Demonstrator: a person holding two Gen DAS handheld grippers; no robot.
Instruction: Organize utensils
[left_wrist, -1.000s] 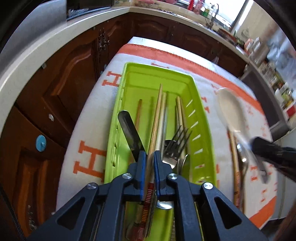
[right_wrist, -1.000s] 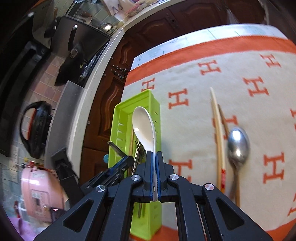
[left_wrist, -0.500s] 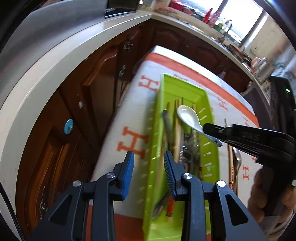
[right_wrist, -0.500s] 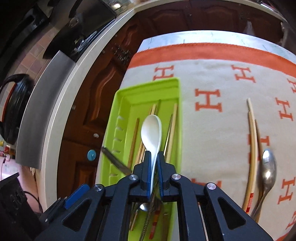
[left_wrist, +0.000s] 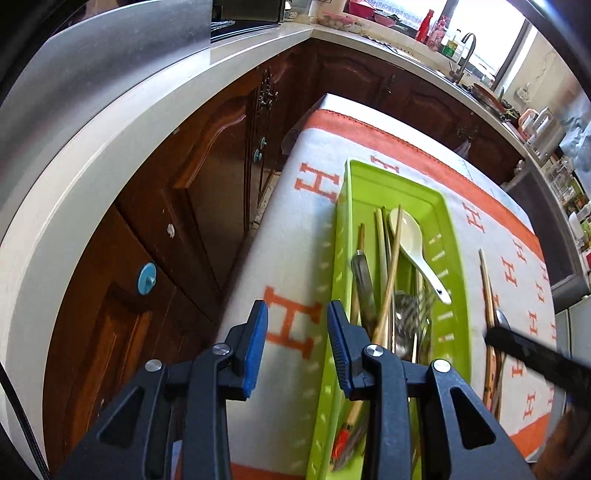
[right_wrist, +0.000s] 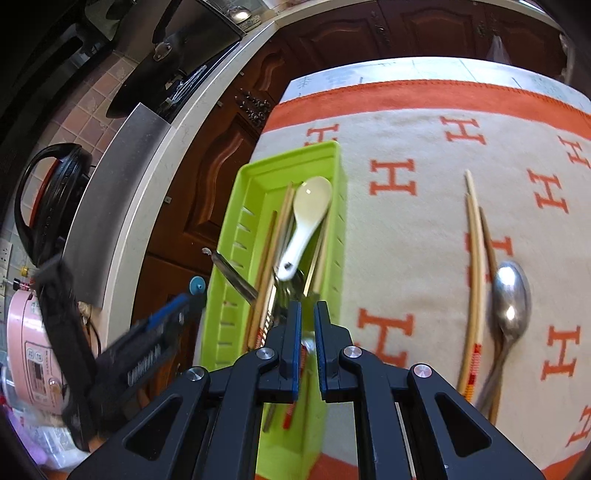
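Glossy white ceramic spoon (right_wrist: 306, 225) lies in slotted green plastic tray (right_wrist: 225, 295).

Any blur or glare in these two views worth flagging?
Left wrist: right gripper smeared by motion at the right edge, window blown out, tray fairly sharp. Right wrist: left gripper blurred at lower left, bright glint on the metal spoon. Both views bend the counter edges, fisheye style.

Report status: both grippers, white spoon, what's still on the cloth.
Left gripper open, empty. Right gripper jaws just parted, empty. White spoon lying in green tray. Chopsticks and metal spoon on cloth, path unobstructed.
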